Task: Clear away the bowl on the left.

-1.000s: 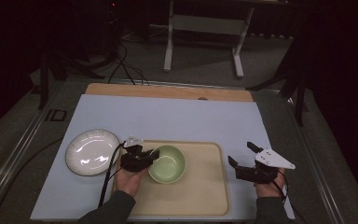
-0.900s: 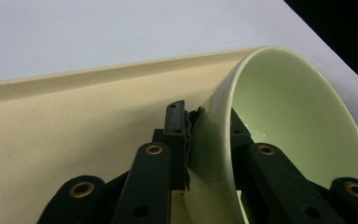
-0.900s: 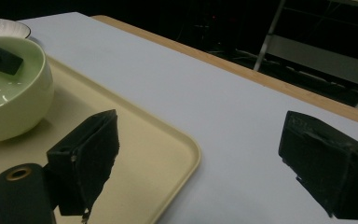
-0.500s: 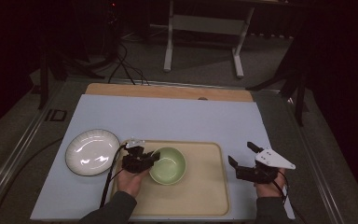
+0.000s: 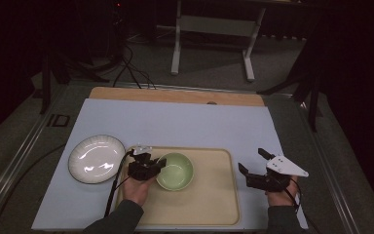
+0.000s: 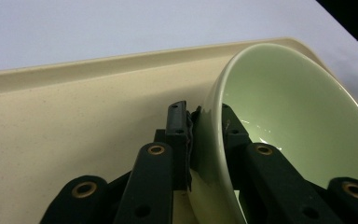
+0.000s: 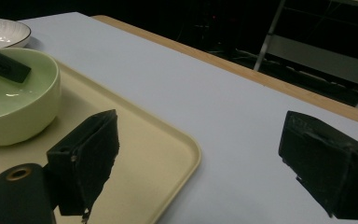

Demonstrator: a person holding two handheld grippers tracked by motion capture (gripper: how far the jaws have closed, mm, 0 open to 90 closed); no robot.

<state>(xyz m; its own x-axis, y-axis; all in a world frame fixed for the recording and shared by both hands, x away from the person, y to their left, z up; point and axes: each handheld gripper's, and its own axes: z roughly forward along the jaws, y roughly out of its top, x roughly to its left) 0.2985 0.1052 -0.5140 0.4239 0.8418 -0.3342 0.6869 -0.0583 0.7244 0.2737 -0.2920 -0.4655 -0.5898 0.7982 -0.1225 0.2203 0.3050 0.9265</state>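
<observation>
Gripping the green bowl on the beige tray.
Left claw is closed on the bowl's rim, one jaw inside and one outside; right claw stands wide apart above the surface, holding nothing.

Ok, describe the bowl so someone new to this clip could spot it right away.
Look at the beige tray at the near edge of the pale blue table. On its left part sits the green bowl, its rim pinched by the left claw. Unlike the flat white plate beside the tray, it is deep and green.
</observation>
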